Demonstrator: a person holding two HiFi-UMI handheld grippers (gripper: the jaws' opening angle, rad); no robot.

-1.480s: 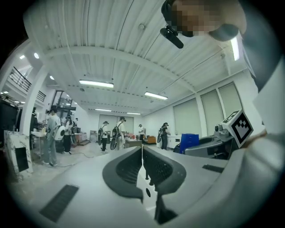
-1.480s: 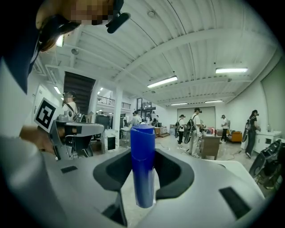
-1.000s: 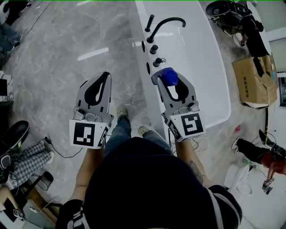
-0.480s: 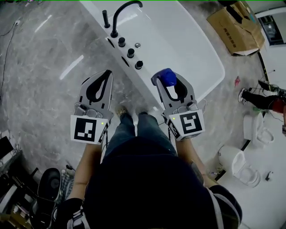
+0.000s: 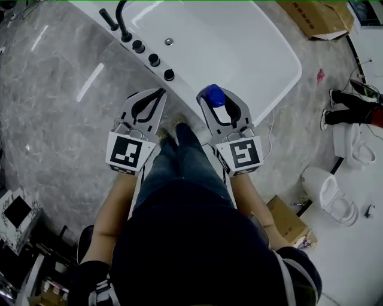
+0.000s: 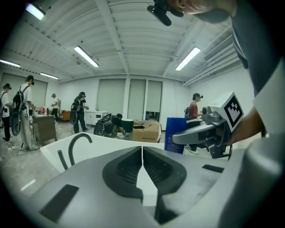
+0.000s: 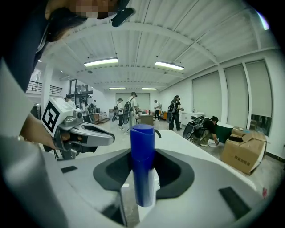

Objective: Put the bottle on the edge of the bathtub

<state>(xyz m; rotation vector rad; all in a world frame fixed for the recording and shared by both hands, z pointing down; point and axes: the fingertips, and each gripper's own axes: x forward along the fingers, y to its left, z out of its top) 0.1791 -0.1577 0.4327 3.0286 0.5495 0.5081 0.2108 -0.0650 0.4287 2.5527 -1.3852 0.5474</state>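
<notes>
A blue bottle point(image 5: 210, 95) stands upright between the jaws of my right gripper point(image 5: 209, 100), which is shut on it. In the right gripper view the bottle point(image 7: 142, 164) fills the middle, pads against its sides. Just ahead of both grippers lies the white bathtub point(image 5: 251, 48), its near rim carrying a black faucet point(image 5: 122, 21) and black knobs point(image 5: 154, 60). My left gripper point(image 5: 160, 93) hangs beside the right one, shut and holding nothing; its jaws point(image 6: 142, 149) meet in a thin line. From the left gripper view the bottle point(image 6: 175, 133) and the right gripper point(image 6: 202, 132) show at right.
Cardboard boxes point(image 5: 317, 17) lie beyond the tub's far side. Two white toilets point(image 5: 328, 196) and another box point(image 5: 287, 220) stand at right. Grey marble floor point(image 5: 54, 107) spreads at left. Several people point(image 6: 79, 111) stand in the background hall.
Both grippers have come down and forward toward the tub's near rim, closer together. The tub has swung into the middle of the head view. The bottle stays in the right gripper.
</notes>
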